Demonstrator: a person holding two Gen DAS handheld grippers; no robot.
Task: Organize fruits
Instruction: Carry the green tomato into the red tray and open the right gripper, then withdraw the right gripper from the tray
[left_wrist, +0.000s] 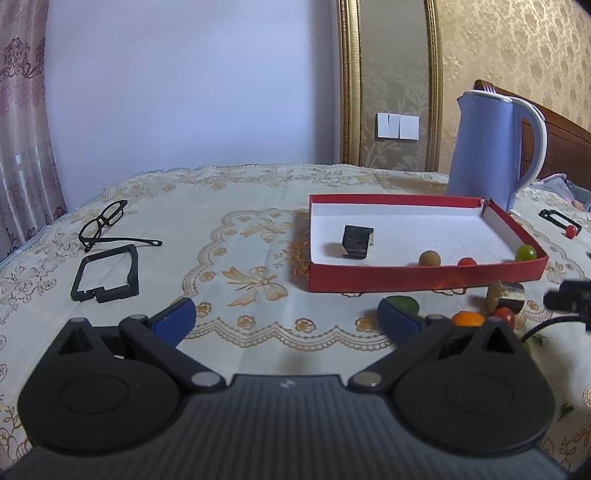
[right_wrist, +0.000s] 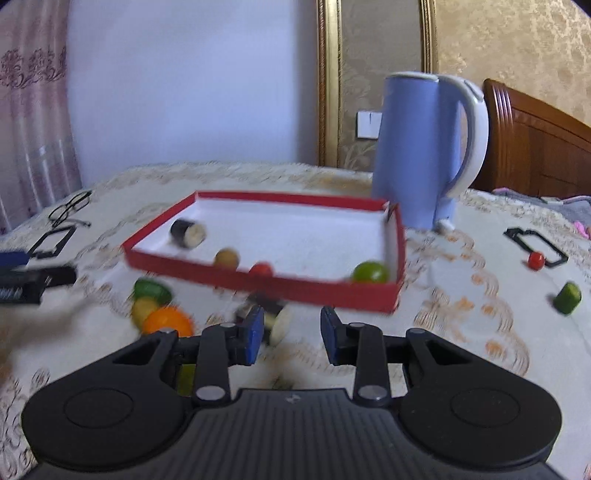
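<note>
A: Largest first. Red box (right_wrist: 258, 286) sits mid-table on the cloth (left_wrist: 236, 236), blue kettle (right_wrist: 413, 155) just behind its far corner. Cardboard by the look of it: light, and likely to slide if nudged.

B: What's inside it?

A: A dark roll (right_wrist: 188, 233) near the far left wall, then a brown ball (right_wrist: 226, 257), a small red ball (right_wrist: 261, 269) and a green ball (right_wrist: 370, 272) along the near wall.

B: And the fruits not yet in?

A: A cluster just outside the near wall: orange (right_wrist: 168, 321) biggest, a green piece (right_wrist: 152, 290) beside it, a yellow one (right_wrist: 144, 308) between them. A second dark roll (right_wrist: 275, 319) lies on its side just past the right gripper (right_wrist: 291, 334). Off to the right, well apart, a green chunk (right_wrist: 567, 297) and a red ball (right_wrist: 536, 260) by a black frame (right_wrist: 537, 246).

B: Handling?

A: My guess is toy fruit: hard, smooth, light. Round ones will roll and squirt out of a pinch, so take them across the widest part. The roll is better taken across its curved sides (flat ends give little bite).

B: Grippers?

A: Right one parted, nothing between the pads, view blurred. Left gripper (left_wrist: 286, 321) spread wide, holding nothing, over bare cloth. Glasses (left_wrist: 107, 221) and another frame (left_wrist: 105, 275) lie to its left, not fruit.
</note>
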